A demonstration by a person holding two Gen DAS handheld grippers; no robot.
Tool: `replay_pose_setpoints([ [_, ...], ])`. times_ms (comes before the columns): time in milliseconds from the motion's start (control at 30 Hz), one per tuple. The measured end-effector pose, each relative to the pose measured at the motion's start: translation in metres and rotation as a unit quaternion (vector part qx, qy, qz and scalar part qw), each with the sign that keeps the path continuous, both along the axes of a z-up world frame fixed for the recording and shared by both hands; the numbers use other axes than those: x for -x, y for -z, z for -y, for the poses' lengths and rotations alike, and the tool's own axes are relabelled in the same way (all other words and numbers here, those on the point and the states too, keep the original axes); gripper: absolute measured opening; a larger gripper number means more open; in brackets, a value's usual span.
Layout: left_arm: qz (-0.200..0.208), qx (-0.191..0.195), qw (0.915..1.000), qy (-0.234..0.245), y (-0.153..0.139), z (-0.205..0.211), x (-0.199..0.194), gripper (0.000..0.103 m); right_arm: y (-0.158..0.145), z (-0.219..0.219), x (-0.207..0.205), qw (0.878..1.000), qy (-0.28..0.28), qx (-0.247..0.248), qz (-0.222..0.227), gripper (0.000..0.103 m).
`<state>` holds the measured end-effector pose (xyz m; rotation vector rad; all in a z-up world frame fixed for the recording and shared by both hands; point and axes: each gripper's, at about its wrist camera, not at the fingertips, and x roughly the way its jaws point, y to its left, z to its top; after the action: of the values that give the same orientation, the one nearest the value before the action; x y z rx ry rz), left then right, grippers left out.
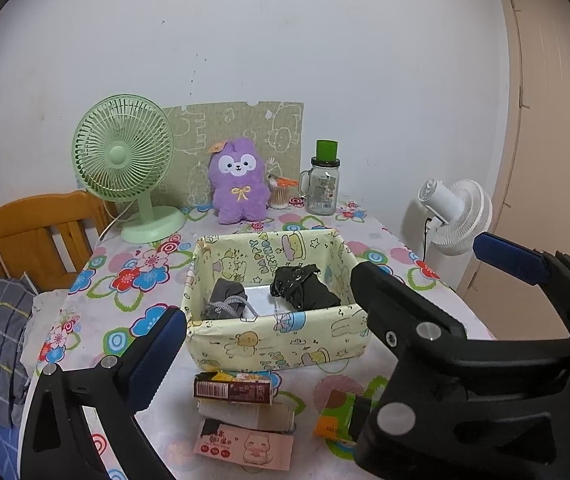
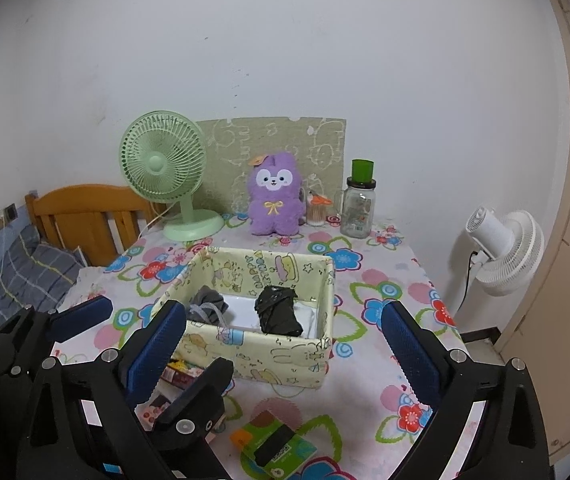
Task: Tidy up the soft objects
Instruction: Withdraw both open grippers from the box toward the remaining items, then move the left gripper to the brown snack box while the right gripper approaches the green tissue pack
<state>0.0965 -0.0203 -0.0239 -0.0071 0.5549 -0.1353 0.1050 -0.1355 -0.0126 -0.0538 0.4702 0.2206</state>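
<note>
A grey drawstring bundle [image 1: 224, 303] and a crumpled black bundle [image 1: 303, 287] lie apart inside the open yellow cartoon-print fabric box [image 1: 285, 344].

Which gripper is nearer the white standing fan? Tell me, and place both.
Right. The right gripper sits toward the table's right edge, beyond which the white fan stands. The left gripper is further left, with the right gripper between it and the fan.

Purple plush toy [image 1: 237, 184], pale-yellow cartoon-print box [image 1: 281, 340], seemingly dark-grey bundles inside.
</note>
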Motion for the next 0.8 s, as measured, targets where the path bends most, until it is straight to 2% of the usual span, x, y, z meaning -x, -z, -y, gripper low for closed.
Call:
replay_pose_setpoints([
  [800,-0.003,0.0,0.9997,0.026,0.018,0.002,0.024,0.103,0.023,0.002,0.023,1.0,0.0,-0.008,-0.008,0.099],
])
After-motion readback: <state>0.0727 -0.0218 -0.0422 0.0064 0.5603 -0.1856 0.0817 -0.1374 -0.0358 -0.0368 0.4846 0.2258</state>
